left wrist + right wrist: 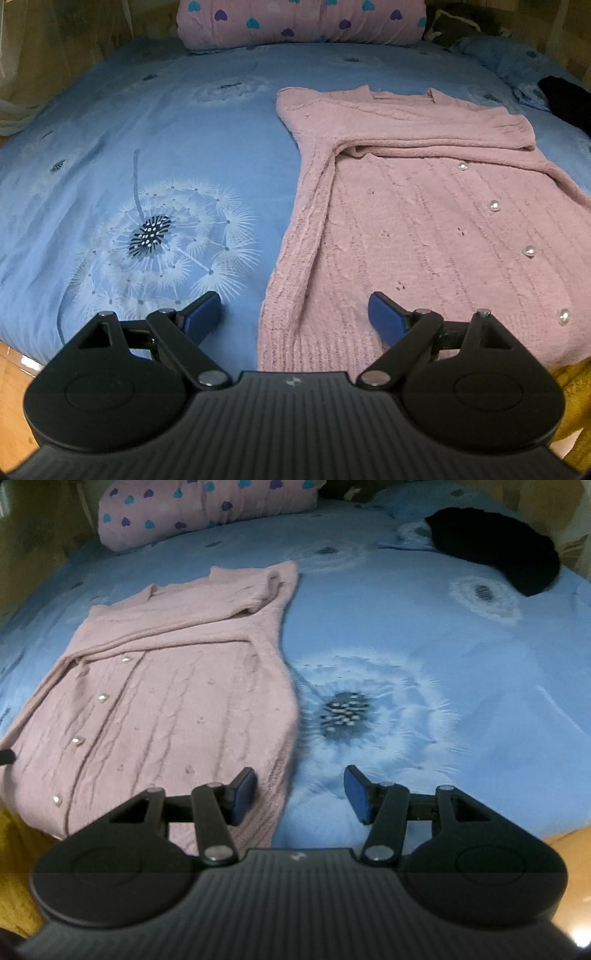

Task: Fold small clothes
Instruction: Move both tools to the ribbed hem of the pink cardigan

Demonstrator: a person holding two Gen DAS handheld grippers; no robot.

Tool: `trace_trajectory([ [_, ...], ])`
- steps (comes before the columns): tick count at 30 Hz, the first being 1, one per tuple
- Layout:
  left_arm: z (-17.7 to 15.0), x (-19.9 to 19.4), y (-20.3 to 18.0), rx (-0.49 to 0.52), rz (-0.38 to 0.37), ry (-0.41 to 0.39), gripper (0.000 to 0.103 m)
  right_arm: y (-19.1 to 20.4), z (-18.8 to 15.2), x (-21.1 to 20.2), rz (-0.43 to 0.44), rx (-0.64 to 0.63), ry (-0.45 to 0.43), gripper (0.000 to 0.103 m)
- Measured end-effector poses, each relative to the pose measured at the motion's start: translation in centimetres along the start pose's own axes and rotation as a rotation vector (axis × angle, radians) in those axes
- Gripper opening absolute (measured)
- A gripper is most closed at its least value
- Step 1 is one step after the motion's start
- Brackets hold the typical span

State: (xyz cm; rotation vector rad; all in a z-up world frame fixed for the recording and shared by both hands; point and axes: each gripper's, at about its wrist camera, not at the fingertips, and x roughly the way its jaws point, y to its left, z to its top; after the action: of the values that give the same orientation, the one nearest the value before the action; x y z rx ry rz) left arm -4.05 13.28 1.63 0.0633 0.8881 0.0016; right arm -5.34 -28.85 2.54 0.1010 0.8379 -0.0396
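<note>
Beyond my fingers, a pink heart-print pillow (pixel 301 22) and a black garment (pixel 495 550) lie at the far side of the blue dandelion bedsheet (pixel 147 155). Between my grippers lies the pink cardigan (pixel 406 221), sleeves folded across. Left gripper (pixel 294 314) and right gripper (pixel 300 794) both gape wide — empty.

You work over a bed (pixel 155 122) spread with a blue sheet printed with white dandelion heads, and a pink roll of bedding (pixel 299 22) dotted with purple and teal hearts lies along its far end. Wooden panels (pixel 92 26) close in behind and beside the bed, and a dark bundle (pixel 495 550) rests on the far right corner. Orange-brown wooden floor (pixel 11 387) shows below the near edge.
</note>
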Motion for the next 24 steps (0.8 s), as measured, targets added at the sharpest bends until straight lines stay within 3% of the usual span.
trace_trajectory([
  [3, 0.1, 0.3, 0.0, 0.009, -0.026, 0.004, 0.083, -0.7, 0.2, -0.4, 0.014, 0.025, -0.025, 0.055],
  [7, 0.2, 1.0, -0.2, 0.023, -0.035, 0.015, 0.067, 0.0, 0.7, 0.9, 0.083, 0.047, -0.021, 0.055],
  [18, 0.4, 2.0, 0.1, 0.083, -0.104, 0.064, 0.067, 1.1, 0.5, 3.3, 0.127, -0.028, 0.022, 0.056],
  [21, 0.7, 2.6, 0.7, 0.048, -0.135, 0.094, 0.067, 1.0, 0.3, 3.6, 0.136, -0.055, 0.031, 0.056],
  [24, 0.7, 1.8, 0.6, 0.061, -0.167, 0.104, 0.056, 1.5, 0.2, 3.4, 0.129, -0.107, 0.034, 0.052],
])
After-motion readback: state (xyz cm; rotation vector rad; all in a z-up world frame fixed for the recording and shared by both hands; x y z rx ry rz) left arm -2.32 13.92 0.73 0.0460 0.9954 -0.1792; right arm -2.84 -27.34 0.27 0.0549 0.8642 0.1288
